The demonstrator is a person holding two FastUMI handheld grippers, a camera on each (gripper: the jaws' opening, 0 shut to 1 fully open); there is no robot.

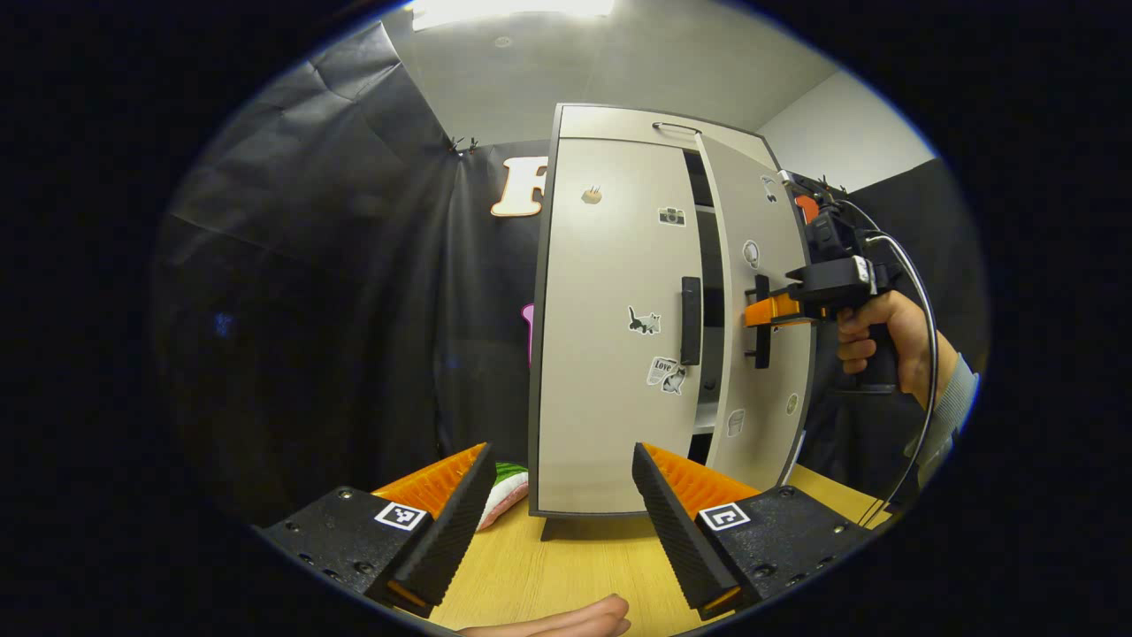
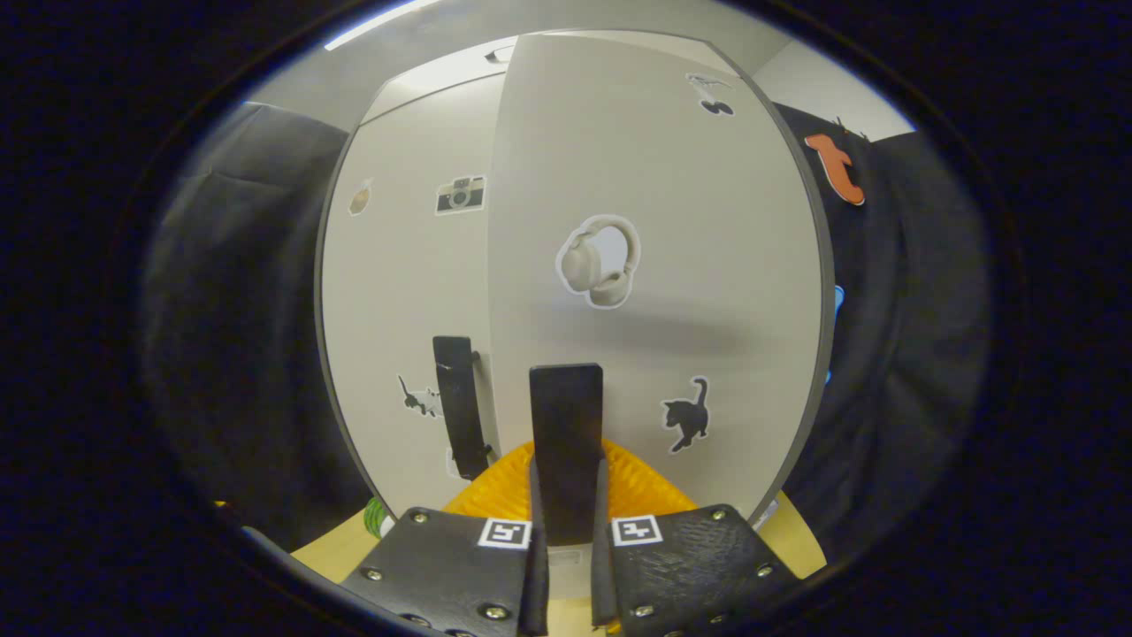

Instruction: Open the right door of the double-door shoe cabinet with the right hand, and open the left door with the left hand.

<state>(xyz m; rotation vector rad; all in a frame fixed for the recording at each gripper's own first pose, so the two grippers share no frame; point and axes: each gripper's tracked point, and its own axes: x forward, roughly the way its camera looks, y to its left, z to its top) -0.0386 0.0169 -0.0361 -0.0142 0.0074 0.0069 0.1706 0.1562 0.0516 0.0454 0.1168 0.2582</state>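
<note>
My cabinet (image 1: 619,354) stood on the wooden table (image 1: 575,575); right door (image 2: 672,292) ajar, its handle (image 2: 566,451) pinched by my right gripper (image 2: 566,531); left gripper (image 1: 562,522) gaped wide.

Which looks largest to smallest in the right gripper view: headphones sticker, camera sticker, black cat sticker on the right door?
1. headphones sticker
2. black cat sticker
3. camera sticker
The last two look close in size, and the camera sticker's door sits farther back, so their order is unsure.

Right claw (image 1: 768,311): black body, white cable; grey sleeve (image 1: 955,402).
</note>
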